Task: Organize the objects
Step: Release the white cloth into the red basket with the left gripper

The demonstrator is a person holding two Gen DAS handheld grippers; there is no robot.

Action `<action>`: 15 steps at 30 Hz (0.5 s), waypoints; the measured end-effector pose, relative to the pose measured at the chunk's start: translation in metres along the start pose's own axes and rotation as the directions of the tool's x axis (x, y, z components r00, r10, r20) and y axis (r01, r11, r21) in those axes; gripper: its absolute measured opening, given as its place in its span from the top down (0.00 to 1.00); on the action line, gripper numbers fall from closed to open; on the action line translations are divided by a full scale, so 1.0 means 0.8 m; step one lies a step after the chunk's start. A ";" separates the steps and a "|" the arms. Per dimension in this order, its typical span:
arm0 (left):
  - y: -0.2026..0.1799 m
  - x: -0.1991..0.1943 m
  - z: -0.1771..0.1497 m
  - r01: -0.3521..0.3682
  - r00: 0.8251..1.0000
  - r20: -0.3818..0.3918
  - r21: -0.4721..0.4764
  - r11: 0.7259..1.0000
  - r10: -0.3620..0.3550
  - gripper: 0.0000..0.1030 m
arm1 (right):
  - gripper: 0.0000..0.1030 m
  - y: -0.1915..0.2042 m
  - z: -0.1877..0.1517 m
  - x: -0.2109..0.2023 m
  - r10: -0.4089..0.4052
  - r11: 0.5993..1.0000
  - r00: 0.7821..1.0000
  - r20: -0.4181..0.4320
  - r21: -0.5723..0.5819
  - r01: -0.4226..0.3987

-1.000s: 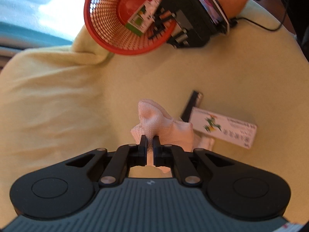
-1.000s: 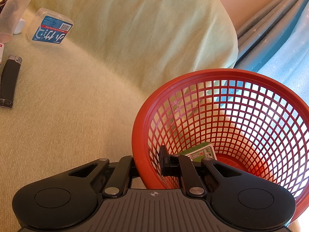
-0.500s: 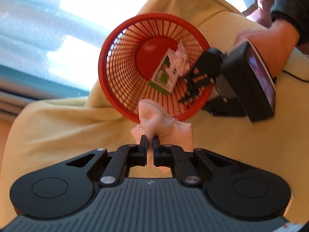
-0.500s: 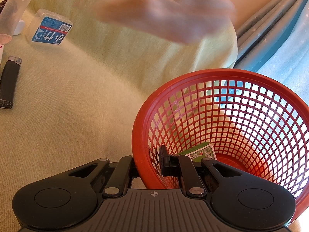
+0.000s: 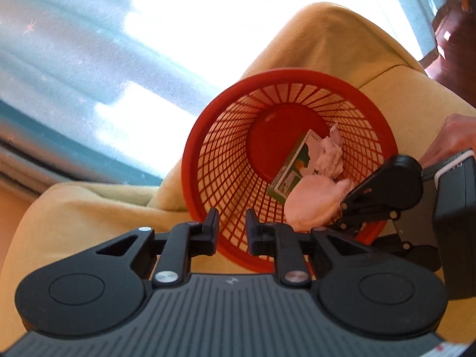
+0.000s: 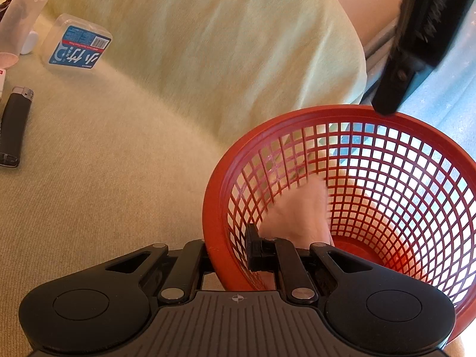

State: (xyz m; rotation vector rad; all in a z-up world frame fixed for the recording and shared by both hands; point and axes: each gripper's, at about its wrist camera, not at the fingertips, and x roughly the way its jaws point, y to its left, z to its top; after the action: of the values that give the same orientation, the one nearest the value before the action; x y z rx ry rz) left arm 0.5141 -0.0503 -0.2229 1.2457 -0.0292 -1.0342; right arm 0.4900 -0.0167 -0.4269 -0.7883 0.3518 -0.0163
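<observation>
A red mesh basket (image 5: pixel 226 136) stands tilted on the yellow-covered surface. My right gripper (image 6: pixel 227 247) is shut on the basket's rim (image 6: pixel 214 208) and holds it tilted. My left gripper (image 5: pixel 232 229) is open and empty just above the near rim. A pale pink cloth (image 5: pixel 312 205) is blurred in mid-fall inside the basket; it also shows in the right wrist view (image 6: pixel 300 211). A green and white box (image 5: pixel 294 166) and a crumpled tissue (image 5: pixel 330 154) lie in the basket.
On the yellow cover (image 6: pixel 119 163) to the left lie a black lighter (image 6: pixel 13 125), a clear box with a blue label (image 6: pixel 76 47) and a clear tube (image 6: pixel 17 20). A curtained window (image 5: pixel 74 59) is behind the basket.
My left gripper carried the pink cloth over the basket and opened; the cloth dropped in. The right gripper kept hold of the rim.
</observation>
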 end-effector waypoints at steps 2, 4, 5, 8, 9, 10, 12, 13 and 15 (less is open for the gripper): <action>0.003 -0.006 -0.013 0.004 1.000 -0.028 -0.023 1.000 -0.005 0.84 | 0.94 0.000 0.001 0.000 -0.001 1.000 1.000 0.000 0.003 0.001; 0.004 -0.014 -0.030 0.009 0.998 -0.060 -0.054 0.998 -0.012 0.84 | 0.94 0.001 0.001 0.000 -0.001 1.000 1.000 0.000 0.003 0.001; 0.004 -0.019 -0.041 0.011 0.997 -0.078 -0.074 0.997 -0.017 0.83 | 0.94 0.001 0.001 -0.001 -0.002 1.000 1.000 0.001 0.004 0.002; 0.004 -0.039 -0.074 0.009 0.990 -0.137 -0.133 0.991 -0.027 0.83 | 0.94 0.000 0.002 0.001 -0.001 1.000 1.000 0.001 0.008 0.001; 0.004 -0.045 -0.084 0.009 0.987 -0.154 -0.155 0.988 -0.033 0.83 | 0.94 0.000 0.002 0.002 -0.002 1.000 1.000 0.000 0.008 0.002; 0.004 -0.054 -0.096 0.006 0.984 -0.174 -0.185 0.983 -0.038 0.82 | 0.94 0.000 0.002 0.001 -0.002 1.000 1.000 0.000 0.007 0.002; 0.003 -0.072 -0.118 0.007 0.977 -0.207 -0.240 0.971 -0.058 0.81 | 0.94 -0.001 0.001 0.002 -0.002 1.000 1.000 -0.001 0.005 0.002; 0.001 -0.081 -0.129 0.007 0.972 -0.223 -0.262 0.965 -0.067 0.80 | 0.94 -0.001 0.001 0.002 -0.002 1.000 1.000 -0.001 0.005 0.002; -0.006 -0.095 -0.150 0.002 0.962 -0.261 -0.295 0.955 -0.083 0.79 | 0.94 -0.001 0.001 0.002 -0.002 1.000 1.000 -0.001 0.005 0.002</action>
State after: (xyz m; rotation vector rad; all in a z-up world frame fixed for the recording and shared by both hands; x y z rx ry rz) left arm 0.5311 0.0903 -0.2342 1.1082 0.3536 -0.8608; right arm 0.4917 -0.0166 -0.4261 -0.7839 0.3517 -0.0196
